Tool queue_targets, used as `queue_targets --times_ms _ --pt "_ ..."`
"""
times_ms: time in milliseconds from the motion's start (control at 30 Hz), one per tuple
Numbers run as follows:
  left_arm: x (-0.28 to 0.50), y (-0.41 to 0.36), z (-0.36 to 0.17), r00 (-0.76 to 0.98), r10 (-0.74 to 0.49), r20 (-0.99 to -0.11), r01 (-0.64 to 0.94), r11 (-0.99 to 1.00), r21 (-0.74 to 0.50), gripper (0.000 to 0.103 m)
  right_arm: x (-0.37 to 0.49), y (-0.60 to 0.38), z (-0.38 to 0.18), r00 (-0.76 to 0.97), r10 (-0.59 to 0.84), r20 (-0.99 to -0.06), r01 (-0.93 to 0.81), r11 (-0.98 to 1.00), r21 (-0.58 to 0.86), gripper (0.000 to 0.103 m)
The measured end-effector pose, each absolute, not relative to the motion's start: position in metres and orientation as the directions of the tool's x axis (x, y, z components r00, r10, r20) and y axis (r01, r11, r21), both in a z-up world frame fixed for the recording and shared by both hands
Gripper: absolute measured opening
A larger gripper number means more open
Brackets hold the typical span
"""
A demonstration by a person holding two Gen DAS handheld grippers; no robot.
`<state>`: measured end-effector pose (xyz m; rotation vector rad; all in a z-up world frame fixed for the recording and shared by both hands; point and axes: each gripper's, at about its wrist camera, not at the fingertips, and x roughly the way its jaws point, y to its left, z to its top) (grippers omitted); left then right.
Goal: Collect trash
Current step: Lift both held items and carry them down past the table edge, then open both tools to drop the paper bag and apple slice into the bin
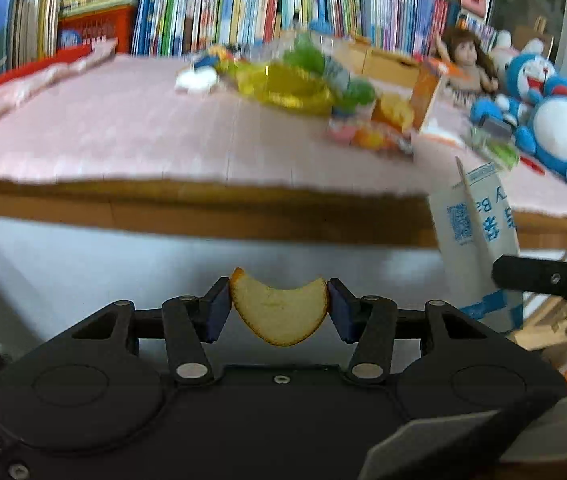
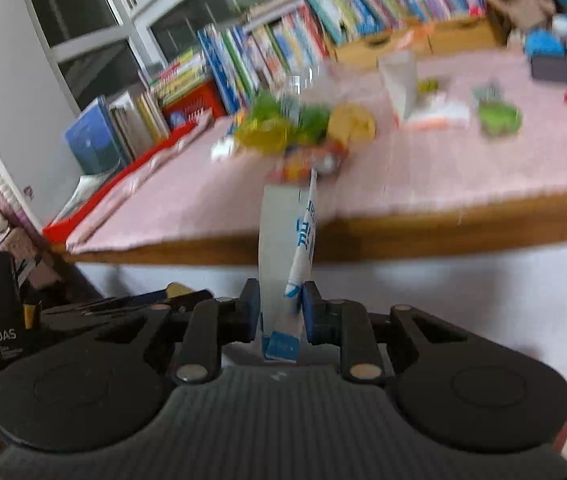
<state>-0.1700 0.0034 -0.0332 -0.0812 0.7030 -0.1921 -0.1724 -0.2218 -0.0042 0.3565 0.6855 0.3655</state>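
My left gripper (image 1: 279, 306) is shut on a curved piece of orange peel (image 1: 279, 316), held below and in front of the table's wooden edge (image 1: 203, 216). My right gripper (image 2: 281, 312) is shut on a white carton with blue print (image 2: 283, 248), standing upright between the pads; the same carton (image 1: 475, 224) shows at the right of the left wrist view, with the right gripper's black finger (image 1: 547, 278) beside it. A blurred heap of wrappers, yellow, green and orange (image 1: 303, 84) (image 2: 295, 132), lies on the pink tablecloth (image 1: 123, 128).
Rows of books (image 1: 243, 4) line the table's far side. A doll (image 1: 467, 60) and blue plush toys (image 1: 555, 120) sit at the right. An orange box (image 1: 427, 96) and wooden boxes (image 2: 423, 40) stand behind the heap. A red crate (image 1: 99, 28) is at the left. Pale floor lies below the table.
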Motion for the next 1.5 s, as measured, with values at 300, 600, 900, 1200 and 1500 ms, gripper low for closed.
queue_targets --times_ms 300,600,900,1200,1500 --pt "-0.17 -0.003 -0.068 0.622 -0.203 -0.756 0.157 0.979 -0.133 0.049 -0.174 -0.204 -0.05 0.593 0.448 -0.669 -0.131 0.873 0.469 0.025" --pt "-0.167 -0.011 -0.091 0.504 -0.189 -0.843 0.188 0.976 -0.106 0.049 -0.177 -0.192 -0.084 0.464 0.457 -0.759 -0.107 0.879 0.464 0.025" --pt "-0.167 -0.014 -0.1 0.471 -0.176 -0.865 0.208 0.974 -0.085 0.071 -0.175 -0.191 -0.091 0.439 0.462 -0.771 -0.096 0.877 0.471 0.054" --pt "-0.169 -0.016 -0.087 0.524 -0.156 -0.837 0.211 0.976 -0.049 0.083 -0.173 -0.193 -0.084 0.459 0.448 -0.767 -0.11 0.886 0.451 0.069" --pt "-0.169 -0.009 -0.045 0.668 -0.162 -0.727 0.204 0.979 -0.03 0.09 -0.171 -0.195 -0.052 0.575 0.412 -0.707 -0.189 0.907 0.375 0.081"
